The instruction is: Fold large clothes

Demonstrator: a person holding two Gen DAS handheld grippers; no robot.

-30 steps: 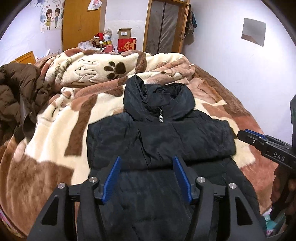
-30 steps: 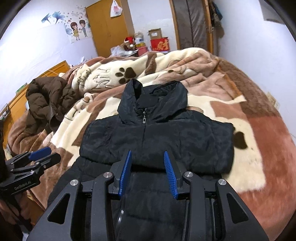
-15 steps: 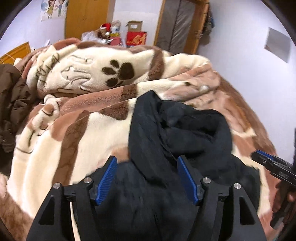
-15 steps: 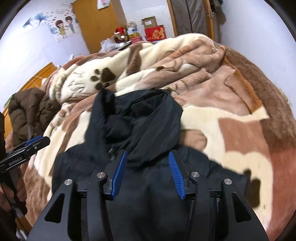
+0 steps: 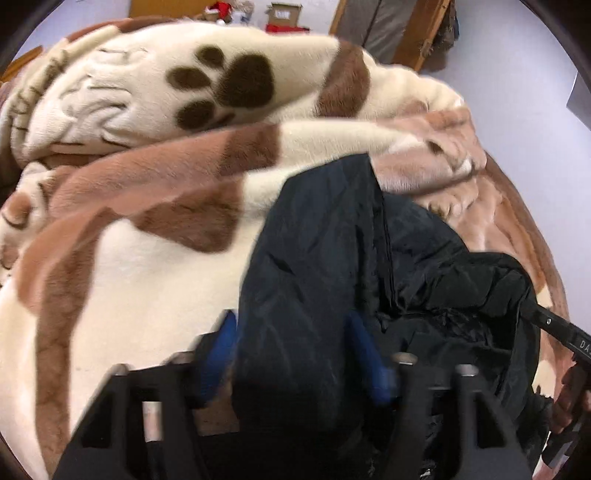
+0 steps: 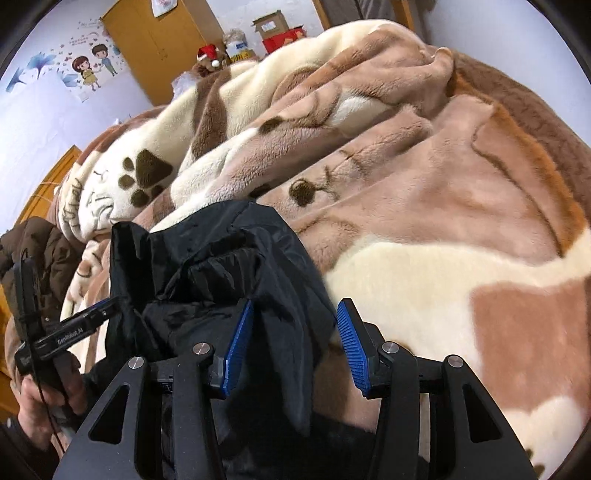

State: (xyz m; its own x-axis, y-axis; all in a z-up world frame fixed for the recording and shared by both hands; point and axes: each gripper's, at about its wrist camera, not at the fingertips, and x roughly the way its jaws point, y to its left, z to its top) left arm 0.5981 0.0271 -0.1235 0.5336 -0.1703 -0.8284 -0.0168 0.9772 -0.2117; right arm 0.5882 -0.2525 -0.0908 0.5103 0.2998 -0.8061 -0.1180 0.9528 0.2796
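- Blue ribbed pads front each gripper; black frames fill the bottom of both wrist views.
- Left gripper (image 5: 291, 354): jaws have just been closing, and a thick fold of the black puffer jacket (image 5: 314, 266) fills the gap, hiding the inner faces of both pads. View is blurred; the pads look pressed into the fabric on both sides.
- Right gripper (image 6: 291, 343): jaws stand apart. The edge of the jacket's hood drapes down between them, lying against the left pad; the right pad is clear of cloth, with blanket showing in the gap.
- Jacket (image 6: 221, 277) sits bunched just ahead of both grippers, hood up and rumpled, on the plush blanket (image 6: 443, 206).
- Blanket is cream with tan and brown patches; a dark paw print (image 5: 225, 92) shows on a heaped ridge beyond the jacket.
- Person's hand (image 6: 44, 391) grips the left tool's handle, low left in the right wrist view.
- Brown padded coat (image 6: 48, 251) lies at the blanket's left edge.
- Far wall: wooden wardrobe (image 6: 155, 40), cartoon couple sticker (image 6: 92, 66), cardboard box (image 6: 269, 24) above a red one.
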